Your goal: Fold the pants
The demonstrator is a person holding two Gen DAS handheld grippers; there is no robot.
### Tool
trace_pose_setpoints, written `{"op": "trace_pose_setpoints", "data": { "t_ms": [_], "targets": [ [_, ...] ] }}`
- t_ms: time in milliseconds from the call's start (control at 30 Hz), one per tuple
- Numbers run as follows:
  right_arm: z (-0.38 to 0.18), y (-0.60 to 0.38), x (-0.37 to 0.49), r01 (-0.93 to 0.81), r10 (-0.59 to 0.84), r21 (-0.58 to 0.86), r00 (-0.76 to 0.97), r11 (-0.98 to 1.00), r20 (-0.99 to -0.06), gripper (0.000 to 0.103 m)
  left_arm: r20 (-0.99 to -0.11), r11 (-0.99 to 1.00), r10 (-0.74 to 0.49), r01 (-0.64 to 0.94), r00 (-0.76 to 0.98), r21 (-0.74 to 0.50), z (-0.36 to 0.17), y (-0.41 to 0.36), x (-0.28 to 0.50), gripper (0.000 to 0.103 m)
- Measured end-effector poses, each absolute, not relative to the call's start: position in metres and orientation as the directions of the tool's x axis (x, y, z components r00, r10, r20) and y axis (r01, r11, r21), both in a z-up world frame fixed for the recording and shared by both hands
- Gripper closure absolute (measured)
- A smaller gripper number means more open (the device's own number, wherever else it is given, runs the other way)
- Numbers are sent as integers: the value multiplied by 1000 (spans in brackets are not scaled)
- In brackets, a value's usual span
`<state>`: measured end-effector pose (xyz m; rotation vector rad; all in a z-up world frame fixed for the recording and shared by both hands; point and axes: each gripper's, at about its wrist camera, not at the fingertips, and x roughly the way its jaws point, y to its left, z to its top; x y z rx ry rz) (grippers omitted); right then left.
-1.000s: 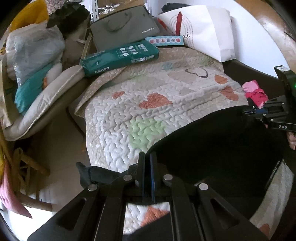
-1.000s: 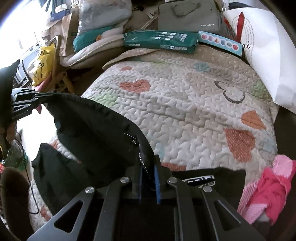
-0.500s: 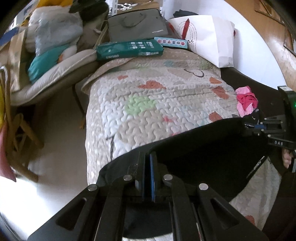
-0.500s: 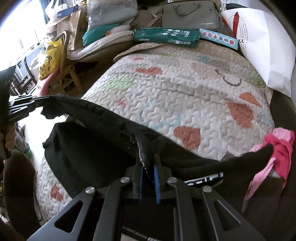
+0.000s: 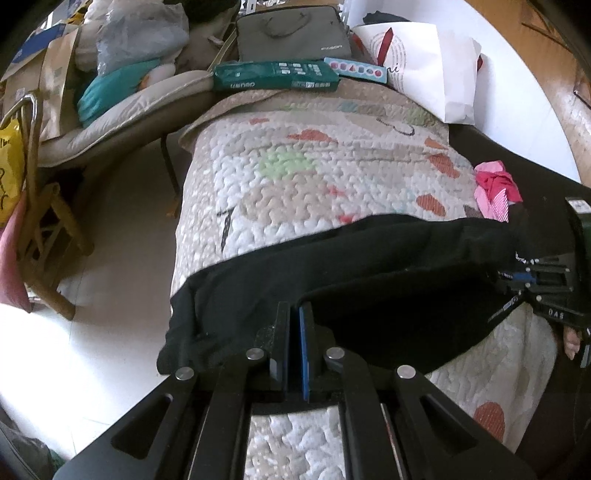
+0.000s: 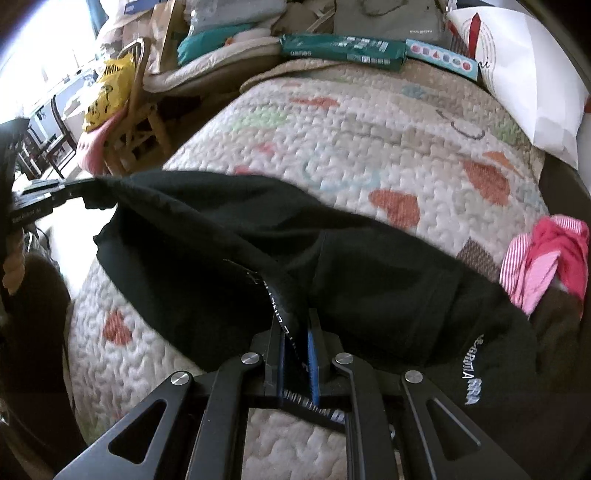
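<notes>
Black pants [image 5: 369, 266] hang stretched between my two grippers above the near end of a quilted bedspread with hearts [image 5: 332, 177]. My left gripper [image 5: 294, 314] is shut on the pants' edge at one end. My right gripper [image 6: 295, 325] is shut on the waistband [image 6: 284, 325] at the other end. Each gripper shows in the other's view, the right one at the right edge [image 5: 546, 284] and the left one at the left edge [image 6: 40, 203]. The lower part of the pants [image 6: 369, 280] rests on the quilt.
A pink and red cloth [image 5: 495, 188] lies at the bed's right edge. A green box [image 5: 273, 75], a grey laptop bag [image 5: 291, 33] and a white paper bag [image 5: 424, 66] sit at the far end. A wooden chair [image 5: 40, 236] and piled bags stand left, beside the floor.
Both grippers pulled back toward the near end of the bed and rose, carrying the pants. More quilt shows beyond the pants, and the fabric now lies stretched across the near end.
</notes>
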<state>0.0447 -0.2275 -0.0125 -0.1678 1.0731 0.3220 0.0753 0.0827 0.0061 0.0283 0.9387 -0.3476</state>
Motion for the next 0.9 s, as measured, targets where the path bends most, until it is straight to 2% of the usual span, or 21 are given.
{"op": "trace_pose_setpoints", "data": {
  "t_ms": [300, 400, 567, 633, 700, 767, 900],
  "targets": [
    [-35, -223, 19, -336, 147, 4, 401, 942, -904, 92, -831, 958, -199, 282, 519, -54, -7, 76, 58, 98],
    [-37, -222, 17, -337, 140, -2, 396, 942, -907, 92, -832, 965, -145, 262, 535, 0, -6, 74, 52, 93],
    [-40, -221, 13, -342, 131, -7, 376, 940, -917, 87, -821, 969, -115, 245, 559, 31, 8, 85, 37, 69],
    [-41, -219, 11, -347, 122, -17, 375, 938, -919, 79, -807, 974, -141, 228, 573, -8, 20, 100, 31, 67],
    [-41, -216, 7, -360, 127, -13, 362, 933, -923, 57, -796, 980, -154, 195, 586, -46, 30, 116, 28, 66],
    [-37, -209, 0, -383, 131, -20, 364, 924, -922, 47, -781, 986, -157, 138, 605, -91, 41, 134, 28, 64],
    [-15, -196, -12, -438, 161, -20, 373, 899, -914, 45, -751, 970, -193, 9, 632, -242, 52, 170, 41, 59]
  ]
}}
